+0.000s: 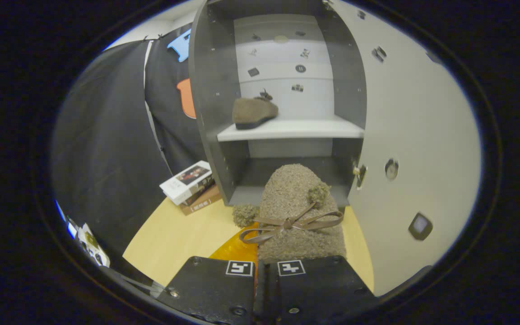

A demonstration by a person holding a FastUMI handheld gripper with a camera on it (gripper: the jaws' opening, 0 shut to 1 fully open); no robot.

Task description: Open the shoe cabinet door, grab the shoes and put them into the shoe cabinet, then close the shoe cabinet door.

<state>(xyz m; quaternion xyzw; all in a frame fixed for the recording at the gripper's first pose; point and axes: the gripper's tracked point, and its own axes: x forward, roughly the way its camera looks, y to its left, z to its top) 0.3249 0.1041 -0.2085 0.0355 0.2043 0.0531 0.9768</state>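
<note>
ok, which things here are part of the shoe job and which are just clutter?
Job:
- shoe held by the fingers, toe toward the cabinet
- second shoe on the white shelf
- shoe cabinet
- its open door
- gripper, closed on the held shoe

Clutter:
- stack of books left of the cabinet

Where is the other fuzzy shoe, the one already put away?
In the gripper view, that shoe sits on the left part of the white shelf inside the open cabinet, beyond the claw and the shoe it holds.
</note>
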